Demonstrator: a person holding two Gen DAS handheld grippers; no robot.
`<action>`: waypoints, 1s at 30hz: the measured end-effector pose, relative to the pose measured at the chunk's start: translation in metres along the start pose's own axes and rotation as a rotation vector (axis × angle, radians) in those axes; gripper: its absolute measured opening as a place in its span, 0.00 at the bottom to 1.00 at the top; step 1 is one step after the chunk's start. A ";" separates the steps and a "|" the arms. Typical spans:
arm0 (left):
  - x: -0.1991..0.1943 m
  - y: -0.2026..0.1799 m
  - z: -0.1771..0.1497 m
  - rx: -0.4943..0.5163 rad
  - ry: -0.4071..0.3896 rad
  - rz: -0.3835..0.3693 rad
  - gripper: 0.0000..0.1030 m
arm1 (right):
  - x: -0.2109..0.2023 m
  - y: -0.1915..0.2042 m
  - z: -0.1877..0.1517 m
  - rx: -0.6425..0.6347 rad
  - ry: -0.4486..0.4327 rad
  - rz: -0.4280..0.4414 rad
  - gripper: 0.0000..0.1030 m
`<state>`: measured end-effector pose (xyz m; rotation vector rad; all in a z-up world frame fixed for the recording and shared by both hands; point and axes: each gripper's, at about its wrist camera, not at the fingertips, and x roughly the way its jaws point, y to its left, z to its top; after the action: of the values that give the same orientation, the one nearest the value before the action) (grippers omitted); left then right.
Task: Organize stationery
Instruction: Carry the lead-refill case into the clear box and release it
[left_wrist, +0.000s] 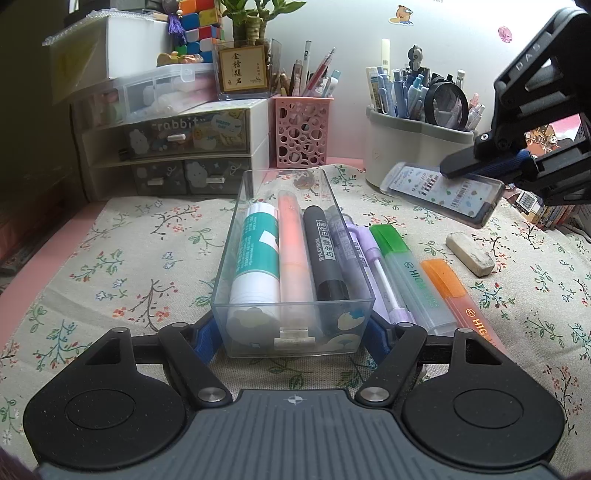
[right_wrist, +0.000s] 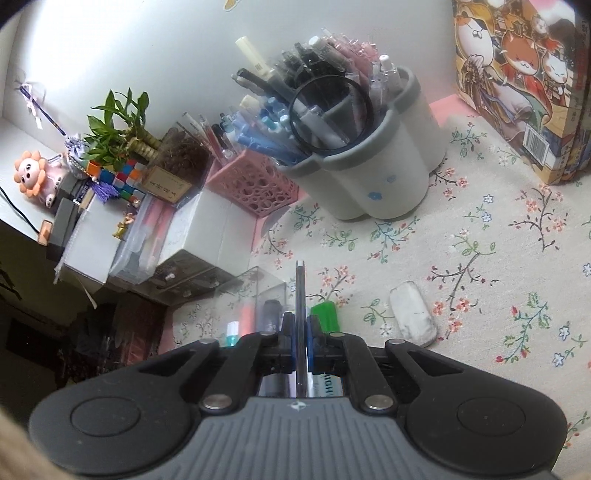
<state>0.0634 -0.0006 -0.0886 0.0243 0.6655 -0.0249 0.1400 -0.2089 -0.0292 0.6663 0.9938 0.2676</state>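
The left gripper (left_wrist: 295, 332) is clamped on the near end of a clear plastic tray (left_wrist: 258, 314), its blue pads pressed against the tray's two side walls. The tray sits on the flower-patterned cloth (left_wrist: 129, 266) covering the worktop, and inside it lie a teal-and-white glue stick (left_wrist: 256, 258), an orange highlighter (left_wrist: 293, 254), a black marker (left_wrist: 327, 251) and a purple pen against the right wall.

Just outside the tray on its right lie three more items side by side — a lilac pen (left_wrist: 380, 273), a green highlighter (left_wrist: 410, 273) and an orange highlighter (left_wrist: 458, 295). A used white eraser (left_wrist: 470, 253) rests further right, apart from them.

The right gripper (right_wrist: 302, 341) is pinched tight on a flat clear case (left_wrist: 443, 192) with a printed card inside, held in the air above the cloth — seen edge-on in its own camera as a thin strip between the blue pads. Behind it stand a grey pen pot (left_wrist: 406, 147) crammed with pens and a pink cut-out pen holder (left_wrist: 301, 133), with a small drawer unit (left_wrist: 177, 147) to the left.
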 end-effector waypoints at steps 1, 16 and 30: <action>0.000 0.000 0.000 0.000 0.000 0.000 0.71 | 0.001 0.003 -0.001 -0.001 0.003 0.012 0.01; 0.000 0.000 0.000 0.000 0.000 0.000 0.71 | 0.047 0.056 -0.019 -0.097 0.060 -0.036 0.01; 0.000 0.000 0.000 0.000 0.000 0.000 0.71 | 0.066 0.087 -0.031 -0.230 0.132 -0.166 0.01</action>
<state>0.0634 -0.0006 -0.0885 0.0239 0.6656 -0.0249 0.1573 -0.0962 -0.0310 0.3577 1.1185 0.2775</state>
